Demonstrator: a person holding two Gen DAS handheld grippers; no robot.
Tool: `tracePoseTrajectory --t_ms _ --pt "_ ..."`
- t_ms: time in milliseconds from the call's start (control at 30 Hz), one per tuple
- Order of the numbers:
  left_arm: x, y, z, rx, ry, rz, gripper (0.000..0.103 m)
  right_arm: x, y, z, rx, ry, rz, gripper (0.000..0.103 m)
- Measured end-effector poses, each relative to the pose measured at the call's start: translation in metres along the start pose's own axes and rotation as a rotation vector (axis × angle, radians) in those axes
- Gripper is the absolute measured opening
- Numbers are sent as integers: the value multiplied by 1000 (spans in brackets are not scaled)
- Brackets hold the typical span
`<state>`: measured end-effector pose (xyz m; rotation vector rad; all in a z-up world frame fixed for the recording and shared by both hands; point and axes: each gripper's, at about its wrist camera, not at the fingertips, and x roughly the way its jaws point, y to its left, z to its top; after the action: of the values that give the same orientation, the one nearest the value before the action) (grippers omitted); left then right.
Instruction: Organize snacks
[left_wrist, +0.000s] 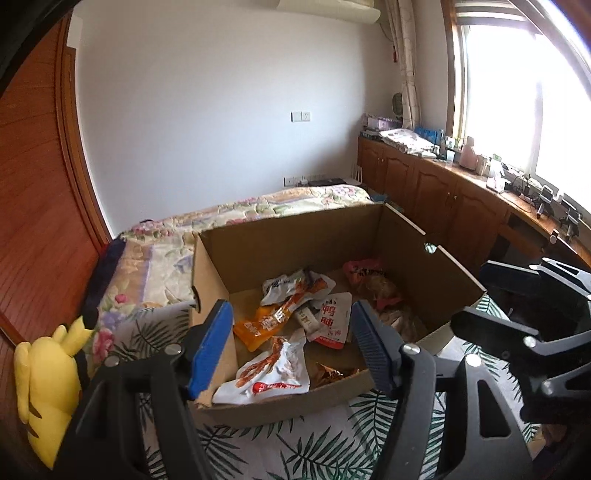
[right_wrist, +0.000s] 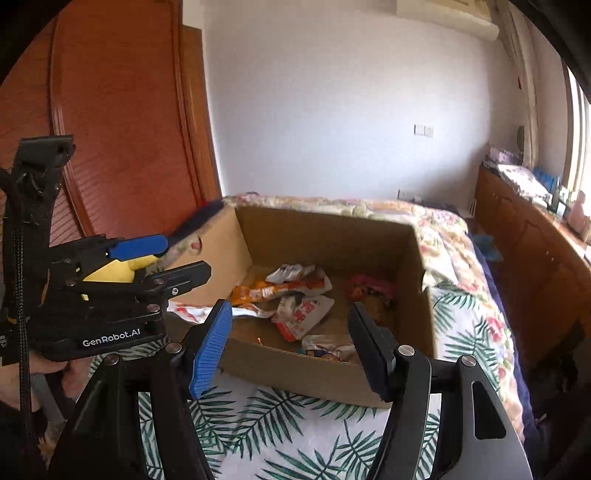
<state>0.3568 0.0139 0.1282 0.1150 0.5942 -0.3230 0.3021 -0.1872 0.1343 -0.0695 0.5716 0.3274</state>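
Snacks (left_wrist: 280, 325) seen loose in open cardboard box (left_wrist: 295, 236) on bed (right_wrist: 295, 424), kept contained for sorting. Left tool (left_wrist: 291, 347) and right tool (right_wrist: 290, 349) held wide apart, empty, aimed over near rim, judged poised for pick.

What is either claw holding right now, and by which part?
Nothing. The left claw and the right claw are both open and empty, in front of the cardboard box where the snack packets lie.
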Motion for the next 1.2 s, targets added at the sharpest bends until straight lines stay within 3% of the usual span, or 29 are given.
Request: tracePoseTrajectory --t_ms 433,600,700,900,1200 --pt "-74 -13 -26 55 -124 76 69 -61 15 -25 -46 -91 -20 67" --pt "-91 -21 -46 67 -125 135 70 -77 21 -43 -56 -111 -26 67" --pt "-103 -25 -63 52 -148 167 71 -88 22 -56 -45 -124 -31 68" --pt "-118 -27 -98 -20 -139 146 72 -111 20 -87 7 -140 -28 74" --pt "-144 -45 -146 -58 -158 207 72 -141 20 -129 57 -136 -36 80"
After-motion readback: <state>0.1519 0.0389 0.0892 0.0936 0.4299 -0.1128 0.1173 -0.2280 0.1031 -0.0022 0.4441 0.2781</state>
